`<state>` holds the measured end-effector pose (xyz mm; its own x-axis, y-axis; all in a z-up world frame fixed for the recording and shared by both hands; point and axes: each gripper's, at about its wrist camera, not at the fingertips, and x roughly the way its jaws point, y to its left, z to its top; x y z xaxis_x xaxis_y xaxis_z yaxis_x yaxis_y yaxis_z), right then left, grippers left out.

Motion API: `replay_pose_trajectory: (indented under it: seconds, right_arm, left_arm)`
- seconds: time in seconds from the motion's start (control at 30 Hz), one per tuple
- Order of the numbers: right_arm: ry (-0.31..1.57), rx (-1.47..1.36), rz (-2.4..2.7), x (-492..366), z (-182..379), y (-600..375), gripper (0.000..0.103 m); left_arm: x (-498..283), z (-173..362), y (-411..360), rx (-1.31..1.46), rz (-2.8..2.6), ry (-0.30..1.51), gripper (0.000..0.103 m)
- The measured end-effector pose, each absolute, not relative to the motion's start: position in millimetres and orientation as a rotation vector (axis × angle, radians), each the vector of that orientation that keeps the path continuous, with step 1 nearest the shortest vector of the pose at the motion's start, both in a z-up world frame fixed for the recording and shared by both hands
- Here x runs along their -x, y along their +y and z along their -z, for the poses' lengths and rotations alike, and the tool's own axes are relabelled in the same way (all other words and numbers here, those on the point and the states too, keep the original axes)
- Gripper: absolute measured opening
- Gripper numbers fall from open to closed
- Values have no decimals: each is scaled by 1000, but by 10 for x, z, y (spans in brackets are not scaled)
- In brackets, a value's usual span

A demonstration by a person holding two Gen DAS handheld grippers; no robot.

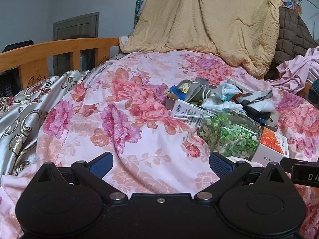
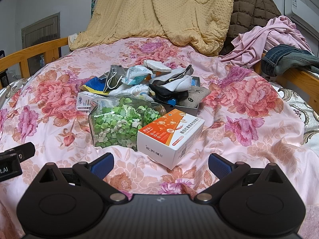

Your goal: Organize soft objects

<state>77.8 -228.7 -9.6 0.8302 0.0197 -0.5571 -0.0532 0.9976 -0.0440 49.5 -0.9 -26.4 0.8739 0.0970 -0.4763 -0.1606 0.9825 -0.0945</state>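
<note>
We hold both grippers low over a bed [image 2: 249,139] covered with a pink floral sheet. The left gripper [image 1: 160,164] has its jaws spread wide, with only sheet between them. The right gripper [image 2: 160,164] also has its jaws spread and holds nothing.

The soft things lie in a pile [image 2: 159,81] near the middle of the bed, heaped in and over a shallow grey box [image 2: 189,107]: a grey mask [image 2: 113,75] with white loops on the left, a crumpled white and blue wrapper [image 2: 137,75], white cloths, and dark socks [image 2: 167,93] toward the right. In the left view the same pile [image 1: 219,97] sits to the right, beyond the jaws.

Just near of the pile lies a clear jar [image 2: 123,125] on its side, full of green and white paper stars. An orange and white carton [image 2: 171,137] touches the jar on its right, close before the right gripper. A white tube box [image 2: 83,101] lies left of the jar.

At the far end hangs a yellow quilt [image 2: 159,12], with a brown coat [image 2: 251,8], pink cloth [image 2: 269,37] and jeans [image 2: 287,59] to its right. A wooden rail [image 1: 59,47] runs along the far left.
</note>
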Motion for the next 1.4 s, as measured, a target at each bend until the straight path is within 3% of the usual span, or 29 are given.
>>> replay_pose_trajectory:
  seconds: [1.4]
  right_arm:
    - [593,60,-39,-780,97,-2286,103]
  left_arm:
    - [-505,228,-50,139,-135,520,102]
